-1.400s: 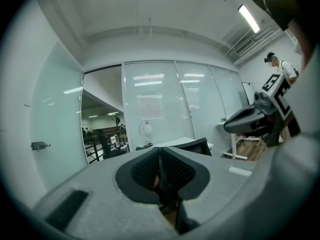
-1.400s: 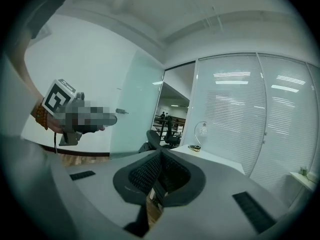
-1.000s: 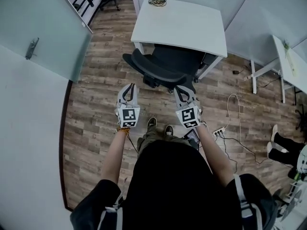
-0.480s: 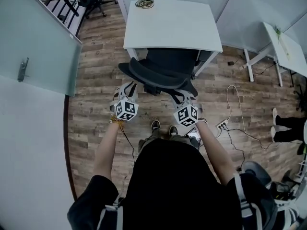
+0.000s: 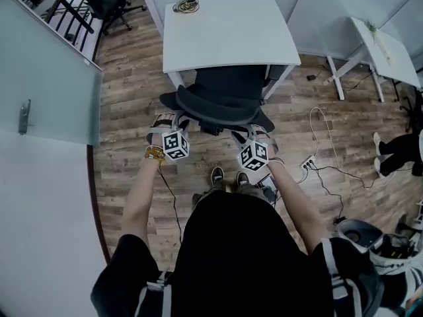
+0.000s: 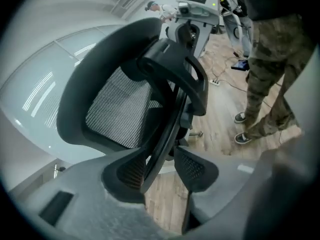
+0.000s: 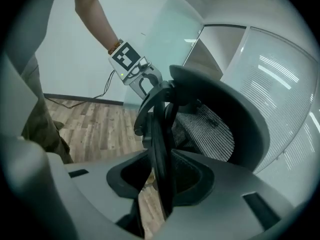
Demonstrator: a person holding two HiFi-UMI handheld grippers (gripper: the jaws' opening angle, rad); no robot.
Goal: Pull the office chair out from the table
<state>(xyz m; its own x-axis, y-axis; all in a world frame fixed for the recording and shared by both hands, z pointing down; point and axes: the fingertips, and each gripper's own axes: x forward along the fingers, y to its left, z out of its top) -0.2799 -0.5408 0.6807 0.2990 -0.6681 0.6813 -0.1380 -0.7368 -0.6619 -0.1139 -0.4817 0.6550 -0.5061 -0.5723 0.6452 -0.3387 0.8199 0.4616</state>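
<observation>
A black office chair stands tucked under the white table, its mesh back toward me. My left gripper is at the left rim of the backrest and my right gripper at the right rim. In the left gripper view the left gripper has its jaws opening, and the backrest's black edge passes between the pads with floor showing beside it. In the right gripper view the right gripper is also opening, with the backrest edge standing between its pads.
A coiled cable lies on the table's far corner. A power strip with cords is on the wood floor to the right. A second white table stands at right, a glass partition at left. Another person's legs show at far right.
Both grippers have dropped down and forward onto the backrest's rim. Their jaws, shut a second ago, have spread apart. The left gripper has rolled over.
</observation>
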